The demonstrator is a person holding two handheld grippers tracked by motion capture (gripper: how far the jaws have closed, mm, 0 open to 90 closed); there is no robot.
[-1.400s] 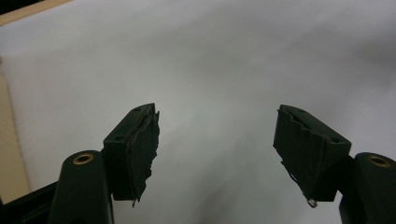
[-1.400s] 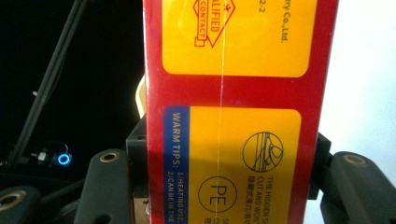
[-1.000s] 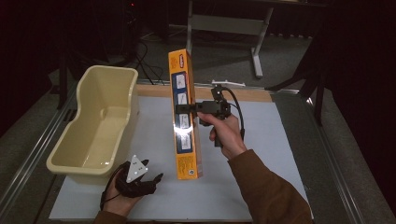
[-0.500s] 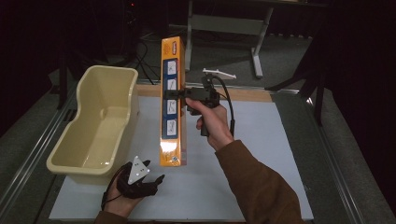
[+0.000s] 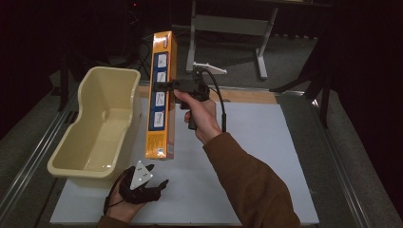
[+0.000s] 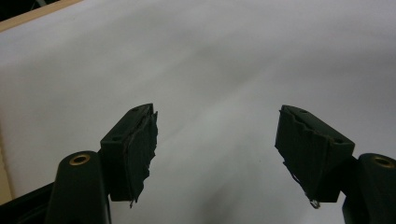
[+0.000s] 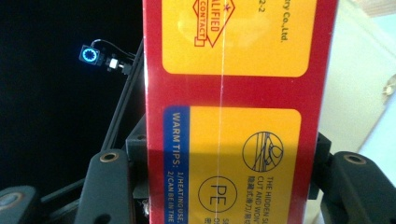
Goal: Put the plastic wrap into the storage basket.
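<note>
A long orange box (image 5: pixel 161 95) hangs in the air, nearly upright, beside the right wall of a cream plastic tub (image 5: pixel 78 161). My right gripper (image 5: pixel 167 86) is shut on the box's middle; in the right gripper view the red and yellow box face (image 7: pixel 238 107) is clamped between both jaws. My left gripper (image 5: pixel 154 183) rests low on the white table sheet near the front edge, below the tub. Its jaws stand wide apart in the left gripper view, left gripper (image 6: pixel 217 149) with nothing between the pads (image 6: pixel 140 149).
The white sheet (image 5: pixel 266 156) covers the table, with a wooden strip (image 5: pixel 247 95) at its far edge. A metal table frame (image 5: pixel 228 23) stands on the floor beyond. Metal rails run along both sides of the table.
The right gripper has carried the box up and to the left, toward the tub, and tilted it more upright. The left gripper has stayed in place.
</note>
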